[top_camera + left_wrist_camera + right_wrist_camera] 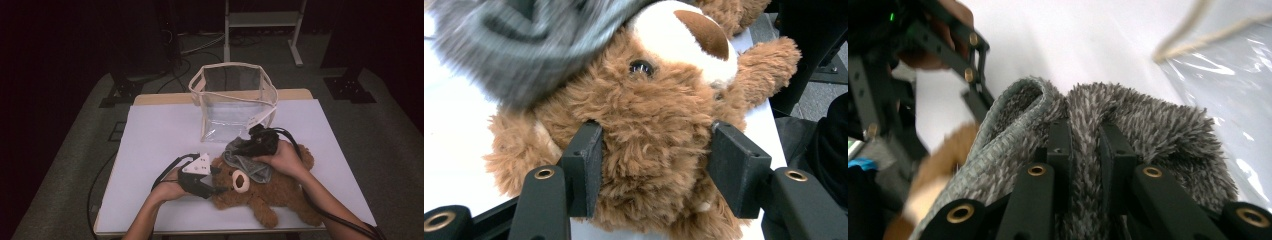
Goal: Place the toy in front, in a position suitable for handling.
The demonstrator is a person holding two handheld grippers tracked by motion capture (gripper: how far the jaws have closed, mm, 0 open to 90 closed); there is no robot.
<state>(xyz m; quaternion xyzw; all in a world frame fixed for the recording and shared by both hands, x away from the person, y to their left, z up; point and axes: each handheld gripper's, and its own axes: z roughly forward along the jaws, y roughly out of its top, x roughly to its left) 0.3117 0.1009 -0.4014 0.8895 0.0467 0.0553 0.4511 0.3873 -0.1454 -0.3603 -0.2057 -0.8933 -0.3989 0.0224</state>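
A brown teddy bear lies on its back on the white table sheet, head toward the left. My left gripper is at the bear's head; in the left gripper view its jaws press into the fur on both sides of the bear. A grey fuzzy knit cloth drapes over the bear's head, blurred at the top of the left gripper view. My right gripper sits just above the bear, and its jaws pinch a fold of the grey cloth.
A clear plastic bag with cream trim stands open on the table behind the bear, close to the right gripper. Cables trail from both grippers toward the table's front edge. Dark floor and stand legs surround the table.
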